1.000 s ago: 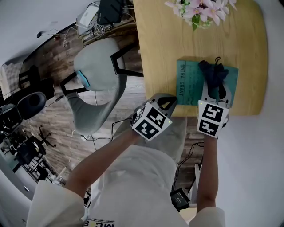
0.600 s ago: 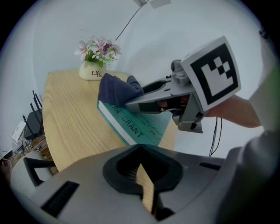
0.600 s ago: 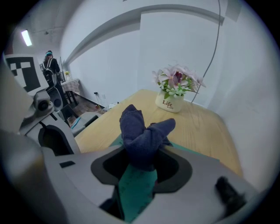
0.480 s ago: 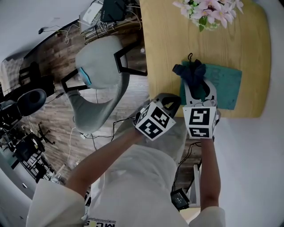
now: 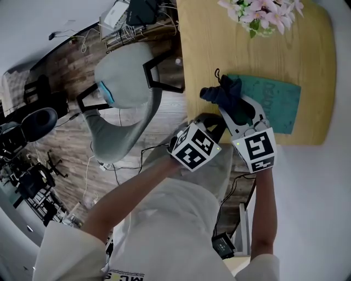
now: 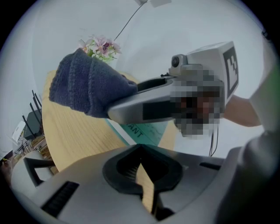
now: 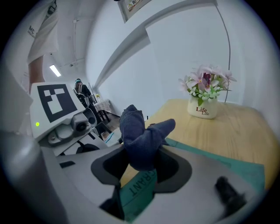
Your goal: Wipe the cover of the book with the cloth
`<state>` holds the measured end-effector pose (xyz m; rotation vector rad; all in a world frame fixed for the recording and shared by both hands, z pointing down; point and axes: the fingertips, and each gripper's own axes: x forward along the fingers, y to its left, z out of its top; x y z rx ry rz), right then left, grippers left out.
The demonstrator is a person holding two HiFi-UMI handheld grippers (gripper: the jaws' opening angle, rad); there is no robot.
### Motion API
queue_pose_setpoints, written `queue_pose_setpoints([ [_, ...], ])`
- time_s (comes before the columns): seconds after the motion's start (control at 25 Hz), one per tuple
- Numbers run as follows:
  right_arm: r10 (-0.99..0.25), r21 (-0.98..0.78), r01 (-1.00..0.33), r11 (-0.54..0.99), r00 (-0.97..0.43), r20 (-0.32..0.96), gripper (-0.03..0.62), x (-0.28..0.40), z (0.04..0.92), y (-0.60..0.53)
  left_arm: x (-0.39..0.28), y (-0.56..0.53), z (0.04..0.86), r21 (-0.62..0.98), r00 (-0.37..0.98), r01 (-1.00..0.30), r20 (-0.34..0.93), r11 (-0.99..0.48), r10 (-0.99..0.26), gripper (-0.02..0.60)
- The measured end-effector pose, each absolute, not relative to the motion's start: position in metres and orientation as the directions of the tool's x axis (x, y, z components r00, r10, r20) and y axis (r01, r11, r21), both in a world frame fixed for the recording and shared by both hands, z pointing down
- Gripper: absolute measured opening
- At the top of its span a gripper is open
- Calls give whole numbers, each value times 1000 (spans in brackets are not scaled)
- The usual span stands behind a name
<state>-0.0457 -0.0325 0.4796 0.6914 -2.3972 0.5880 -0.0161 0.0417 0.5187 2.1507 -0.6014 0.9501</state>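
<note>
Navy cloth (image 5: 225, 94) clamped in right gripper (image 5: 235, 105), at left edge of teal book (image 5: 277, 104) on table (image 5: 307, 60); left gripper (image 5: 208, 124) closed, empty; wipe probably partway, rest of cover possibly undone

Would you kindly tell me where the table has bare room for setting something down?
The widest bare wood lies between the flowers and the book, across the table. A narrower strip runs right of the book. The near edge is crowded: the right gripper, shut on the cloth, and the left gripper sit by the book's left end.
</note>
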Motion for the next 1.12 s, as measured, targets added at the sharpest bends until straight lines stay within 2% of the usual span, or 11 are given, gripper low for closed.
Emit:
queue_pose_setpoints([
  [0.24, -395, -231, -615, 754, -705, 589, 172, -33, 460, -24, -17, 43, 517, 379, 597, -638, 793, -670, -120, 11],
  [0.48, -508, -253, -725, 641, -648, 568, 172, -1, 430, -20, -3, 43, 485, 380, 638, -605, 757, -699, -141, 11],
  [0.72, -637, -297, -817, 494, -572, 517, 172, 32, 376, -13, 10, 40, 429, 367, 689, -570, 701, -735, -184, 11],
  [1.12, -812, -246, -908, 339, -414, 410, 172, 71, 279, 14, -8, 30, 322, 324, 746, -575, 584, -751, -319, 11],
])
